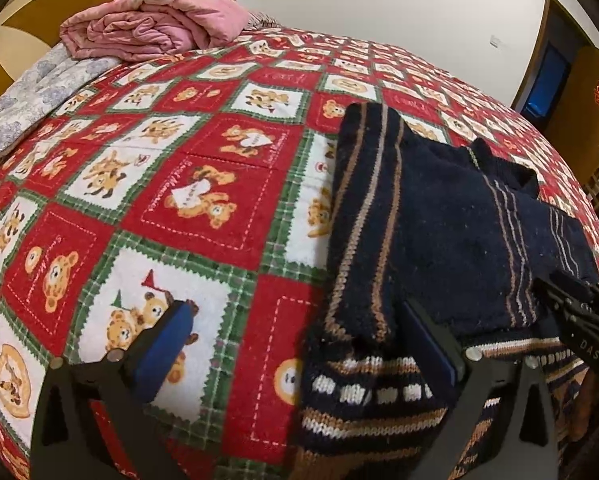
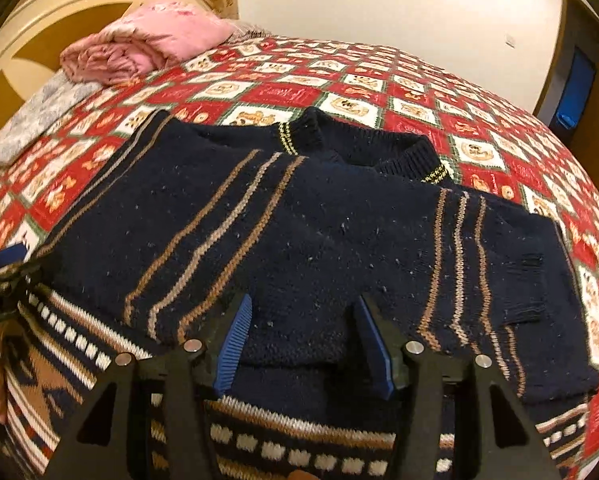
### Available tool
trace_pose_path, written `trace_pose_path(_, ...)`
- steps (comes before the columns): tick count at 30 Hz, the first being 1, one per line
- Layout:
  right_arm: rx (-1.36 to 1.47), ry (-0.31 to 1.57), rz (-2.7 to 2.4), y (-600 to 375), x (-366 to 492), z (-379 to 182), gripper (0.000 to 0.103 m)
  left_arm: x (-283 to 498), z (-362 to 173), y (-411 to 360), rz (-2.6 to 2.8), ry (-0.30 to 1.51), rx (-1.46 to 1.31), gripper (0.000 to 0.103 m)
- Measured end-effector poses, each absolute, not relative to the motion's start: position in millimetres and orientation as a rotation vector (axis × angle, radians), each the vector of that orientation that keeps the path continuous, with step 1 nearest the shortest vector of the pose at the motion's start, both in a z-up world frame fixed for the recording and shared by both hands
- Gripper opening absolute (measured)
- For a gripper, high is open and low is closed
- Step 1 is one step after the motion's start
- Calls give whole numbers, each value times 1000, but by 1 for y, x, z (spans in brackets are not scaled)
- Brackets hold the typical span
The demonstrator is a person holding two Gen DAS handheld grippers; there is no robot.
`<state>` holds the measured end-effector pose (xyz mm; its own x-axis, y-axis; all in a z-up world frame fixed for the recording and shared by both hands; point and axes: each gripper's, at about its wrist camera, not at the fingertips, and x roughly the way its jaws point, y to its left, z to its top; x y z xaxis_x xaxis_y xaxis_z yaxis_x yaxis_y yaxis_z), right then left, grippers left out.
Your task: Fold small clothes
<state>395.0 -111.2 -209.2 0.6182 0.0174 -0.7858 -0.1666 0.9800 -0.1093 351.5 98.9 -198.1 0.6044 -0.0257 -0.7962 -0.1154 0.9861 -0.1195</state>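
Sweater: a small dark blue knitted sweater (image 2: 323, 240) with brown and tan stripes lies flat on the bed cover (image 1: 203, 208), near the front edge of the bed.
Sleeves: both sleeves look folded in over the body, so the middle is 2 or 3 layers thick.
Collar: the neck hole (image 2: 363, 148) is at the far end, away from the tongs.
Bottom band: the hem (image 2: 299, 440) with white squares is the closest part, right under the tongs.
Left tongs: the left gripper (image 1: 299, 344) is open wide. 1 blue pad (image 1: 167, 344) is over the bear cover and the other finger is over the sweater's left edge. It holds nothing.
Right tongs: the right gripper (image 2: 303, 340) is about half open over the lower middle of the sweater. Nothing is pinched between its pads.
How it feels: I think it is soft, floppy and light. It is thick wool, so it should not slip much, but it will sag and bend if you lift only 1 corner.
Snags: loose knit loops could catch on a finger tip.
Where to grab: I would pinch the hem at both bottom corners, taking all layers.
Next fold: then lift the bottom up toward the collar.
Other things: a pink blanket (image 1: 151, 20) sits far back.
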Motion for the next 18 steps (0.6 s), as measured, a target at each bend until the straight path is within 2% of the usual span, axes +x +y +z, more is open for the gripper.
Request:
trace_pose_path(8,-140,850,79,-117,389,-203,59,348,-198,98,36,928,-154,103)
trace_pose_path(13,-155,792,216,-77,379,-191,59,343,-199,96,27,938,-127,103)
trace_pose_path(18,-217,850,208,-46,388,-214,58,341,-200,95,28,941,-111,103)
